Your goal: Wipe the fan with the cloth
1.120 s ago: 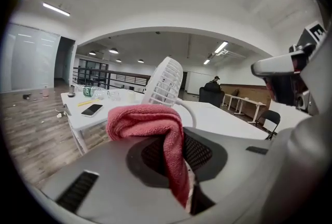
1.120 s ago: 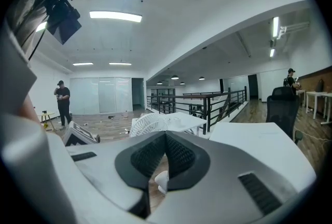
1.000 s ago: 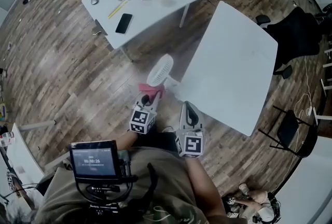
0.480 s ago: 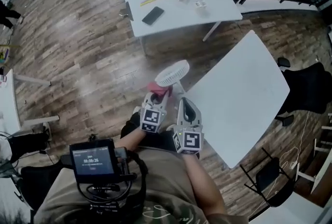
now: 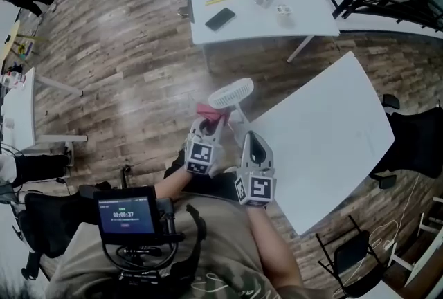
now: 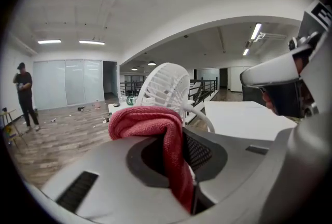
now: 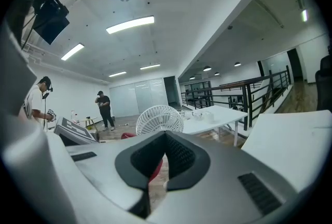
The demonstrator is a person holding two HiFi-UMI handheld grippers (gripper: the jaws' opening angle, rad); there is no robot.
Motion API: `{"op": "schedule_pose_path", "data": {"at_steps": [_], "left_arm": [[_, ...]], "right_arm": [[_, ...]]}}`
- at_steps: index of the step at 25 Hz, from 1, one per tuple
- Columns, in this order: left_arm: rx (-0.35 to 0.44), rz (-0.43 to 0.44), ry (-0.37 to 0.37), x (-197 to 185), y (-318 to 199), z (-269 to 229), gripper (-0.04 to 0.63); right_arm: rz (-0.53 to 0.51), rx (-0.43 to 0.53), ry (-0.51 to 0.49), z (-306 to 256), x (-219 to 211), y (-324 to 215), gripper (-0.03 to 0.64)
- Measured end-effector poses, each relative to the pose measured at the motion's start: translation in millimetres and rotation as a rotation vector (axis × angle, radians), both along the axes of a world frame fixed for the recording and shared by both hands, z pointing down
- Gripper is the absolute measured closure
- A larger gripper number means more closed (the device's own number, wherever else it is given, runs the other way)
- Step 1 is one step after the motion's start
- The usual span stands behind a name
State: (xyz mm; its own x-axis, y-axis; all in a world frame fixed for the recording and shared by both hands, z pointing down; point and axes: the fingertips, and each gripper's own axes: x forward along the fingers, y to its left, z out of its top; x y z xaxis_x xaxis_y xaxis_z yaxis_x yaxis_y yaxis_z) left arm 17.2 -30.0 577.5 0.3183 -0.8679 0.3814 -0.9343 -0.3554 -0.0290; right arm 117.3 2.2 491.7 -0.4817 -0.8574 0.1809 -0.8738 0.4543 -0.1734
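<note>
From the head view, the fan (image 5: 231,92) stands at the near corner of the white bench (image 5: 325,145), its head turned toward the wooden floor (image 5: 124,83); its base is hard to make out. The left gripper (image 5: 210,124) holds the red cloth (image 5: 207,112) just beside the grille, and the right gripper (image 5: 250,142) sits near the fan's stalk without touching it. So close to the corner, a light fan that nothing steadies may well slide or tip off the bench if the cloth pushes too hard. In the left gripper view, the jaws are clamped on a hanging fold of the cloth, while most of it is bunched loosely over the top. That loose lump is likely to catch in the grille's ribs, drag the fan head round, or pull the fold out of the grip. In the right gripper view, the jaws are closed on each other with nothing between them, the fan and a bit of red showing beyond. A closed, empty gripper probably cannot catch the fan, and it could knock the stalk if it drifts.
</note>
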Motion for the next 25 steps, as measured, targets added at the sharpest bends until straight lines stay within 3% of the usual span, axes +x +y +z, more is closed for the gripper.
{"op": "schedule_pose_path", "data": {"at_steps": [5, 11, 20, 23, 25], "left_arm": [[0.033, 0.03, -0.061, 2, 4, -22, 0.525], [0.065, 0.069, -0.078, 15, 6, -49, 0.525], [0.125, 0.107, -0.063, 41, 0, -85, 0.525], [0.113, 0.105, -0.062, 32, 12, -68, 0.525], [0.07, 0.061, -0.023, 21, 21, -53, 0.526]], "right_arm": [[-0.014, -0.011, -0.025, -6, 8, 1, 0.612], [-0.016, 0.004, -0.051, -17, 14, 2, 0.612], [-0.003, -0.007, -0.078, -18, 25, -1, 0.612], [0.003, -0.012, -0.077, -16, 28, -1, 0.612], [-0.001, -0.016, -0.067, -13, 27, 0, 0.612]]}}
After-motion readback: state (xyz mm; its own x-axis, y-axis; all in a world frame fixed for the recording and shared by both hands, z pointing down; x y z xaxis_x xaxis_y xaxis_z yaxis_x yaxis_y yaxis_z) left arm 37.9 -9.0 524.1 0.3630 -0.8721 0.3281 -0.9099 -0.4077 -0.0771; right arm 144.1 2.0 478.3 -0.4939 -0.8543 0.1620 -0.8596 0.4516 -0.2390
